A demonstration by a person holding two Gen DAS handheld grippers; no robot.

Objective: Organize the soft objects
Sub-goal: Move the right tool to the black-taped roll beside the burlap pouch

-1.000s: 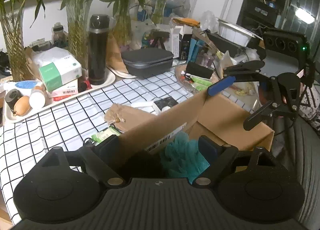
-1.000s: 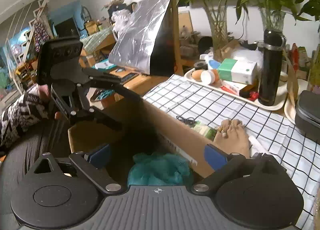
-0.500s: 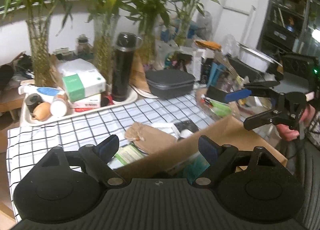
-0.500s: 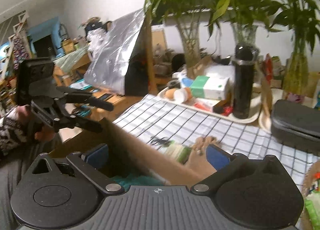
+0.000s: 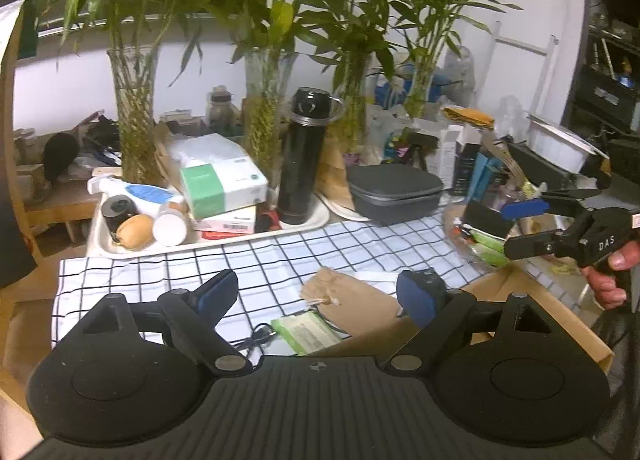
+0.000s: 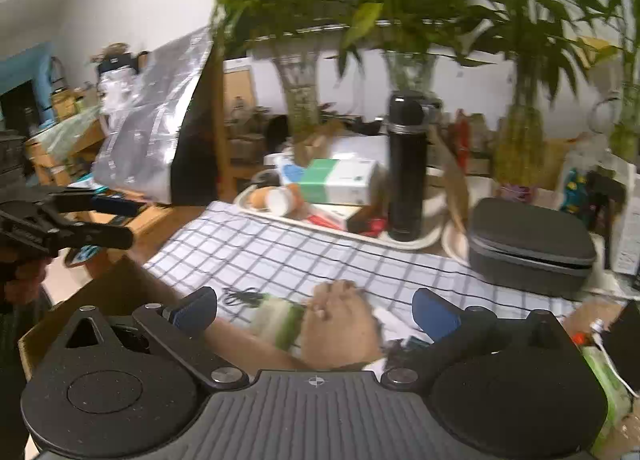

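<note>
Both tools, left tool [image 5: 316, 296] and right tool [image 6: 314, 310], stand open and empty above the cardboard box [image 5: 516, 300]. Judged step: selecting the next soft item; next move requires reaching the brown pouch [image 5: 352, 300] on the table [image 5: 160, 272].

1. Both views have tilted up from the open brown cardboard box [image 5: 516, 300]; only its edge shows now.
2. The teal fluffy cloth inside has gone out of sight.
3. More of the black-and-white checked desk [image 5: 160, 272] shows between each gripper's fingers.
</note>
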